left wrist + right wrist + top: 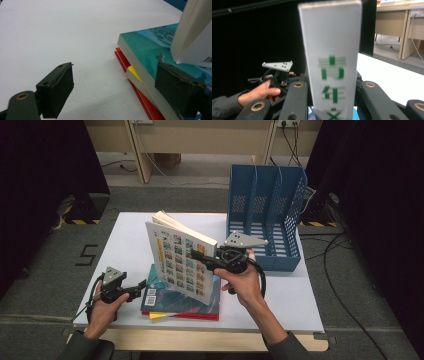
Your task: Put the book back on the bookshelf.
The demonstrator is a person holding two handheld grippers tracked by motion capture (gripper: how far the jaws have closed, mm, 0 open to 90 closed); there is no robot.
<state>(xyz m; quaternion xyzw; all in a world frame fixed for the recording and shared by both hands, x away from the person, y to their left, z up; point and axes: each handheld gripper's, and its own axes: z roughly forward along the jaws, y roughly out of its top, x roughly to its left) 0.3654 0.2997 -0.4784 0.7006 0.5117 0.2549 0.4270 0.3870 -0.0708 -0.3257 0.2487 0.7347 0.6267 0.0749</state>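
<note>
- We found the right gripper (200, 256) clamped on the spine of a white book (181, 262), its jaws pressed to either side of the spine, which bears green characters in the right gripper view (332, 75).
- The white book stood tilted ahead of that gripper, lifted at its upper end, with its lower edge resting on the teal book (165, 295) below.
- The teal book lay on top of a red book (185, 316), with a yellow sheet (135, 71) showing between them; this stack lay just below and to the left of the right gripper.
- We noted the left gripper (142, 285) spread open with nothing between its jaws, one jaw over the bare white table (130, 240), the other level with the near corner of the stack.
- A blue file rack (265, 215) stood behind the right gripper, apart from it.
</note>
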